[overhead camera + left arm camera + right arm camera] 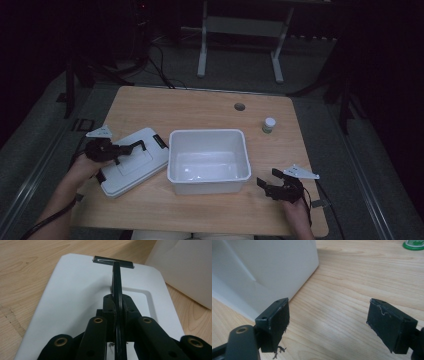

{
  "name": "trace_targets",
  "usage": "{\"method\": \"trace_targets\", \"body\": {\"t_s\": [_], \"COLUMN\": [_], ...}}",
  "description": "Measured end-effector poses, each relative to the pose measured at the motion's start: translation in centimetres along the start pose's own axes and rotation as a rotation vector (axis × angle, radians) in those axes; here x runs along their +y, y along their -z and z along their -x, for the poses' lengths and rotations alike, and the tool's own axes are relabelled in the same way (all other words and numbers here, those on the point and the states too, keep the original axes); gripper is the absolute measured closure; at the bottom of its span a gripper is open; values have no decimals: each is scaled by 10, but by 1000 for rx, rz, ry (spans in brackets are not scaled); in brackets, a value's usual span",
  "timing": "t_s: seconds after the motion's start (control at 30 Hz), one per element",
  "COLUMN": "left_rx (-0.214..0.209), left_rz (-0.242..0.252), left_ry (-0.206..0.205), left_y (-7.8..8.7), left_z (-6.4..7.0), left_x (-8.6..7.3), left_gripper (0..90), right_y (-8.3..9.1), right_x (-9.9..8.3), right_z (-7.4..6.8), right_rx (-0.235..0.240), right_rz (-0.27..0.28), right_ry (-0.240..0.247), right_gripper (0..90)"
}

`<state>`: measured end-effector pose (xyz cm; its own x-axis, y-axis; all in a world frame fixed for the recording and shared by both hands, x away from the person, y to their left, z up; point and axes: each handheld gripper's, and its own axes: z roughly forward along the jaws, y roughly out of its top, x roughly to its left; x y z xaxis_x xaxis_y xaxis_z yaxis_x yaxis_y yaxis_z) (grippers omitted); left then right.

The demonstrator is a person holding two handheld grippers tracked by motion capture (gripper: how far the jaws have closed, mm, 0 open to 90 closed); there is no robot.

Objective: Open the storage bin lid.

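A white plastic bin (208, 176) stands empty at the table's middle. Its flat white lid (131, 167) lies left of it, with a black clip (160, 141) on the edge nearest the bin. My left gripper (138, 146) hovers over the lid with its jaws pressed together and nothing between them. In the left gripper view the jaws (116, 267) point along the lid (75, 297) toward the black clip (113, 262). My right gripper (267, 177) is open just right of the bin's near corner. Its pads (275, 322) stand wide apart above bare wood, beside the bin wall (262, 272).
A small bottle (269, 125) with a white cap and green label stands right of the bin; its base (414, 243) shows in the right gripper view. A round hole (240, 106) lies in the table (200, 105) behind the bin. A white frame stands on the floor beyond.
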<state>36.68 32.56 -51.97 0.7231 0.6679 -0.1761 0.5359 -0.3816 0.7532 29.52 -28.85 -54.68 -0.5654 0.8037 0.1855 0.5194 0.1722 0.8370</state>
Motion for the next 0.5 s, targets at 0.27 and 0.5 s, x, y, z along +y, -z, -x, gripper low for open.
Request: {"method": "trace_targets", "body": {"t_s": [0.27,0.5], "left_rx": [42,65], "left_rz": [-21,-27], "left_ry": [36,71], "left_y": [-2,4], "left_z": [0,-4], "left_x": [-2,-3], "left_gripper": [811,568], "right_y": [6,10], "right_x": [1,8], "right_z": [4,7], "right_rx": [-7,-50], "right_rz": [40,12], "right_ry": [-42,-73], "right_gripper": [178,138]}}
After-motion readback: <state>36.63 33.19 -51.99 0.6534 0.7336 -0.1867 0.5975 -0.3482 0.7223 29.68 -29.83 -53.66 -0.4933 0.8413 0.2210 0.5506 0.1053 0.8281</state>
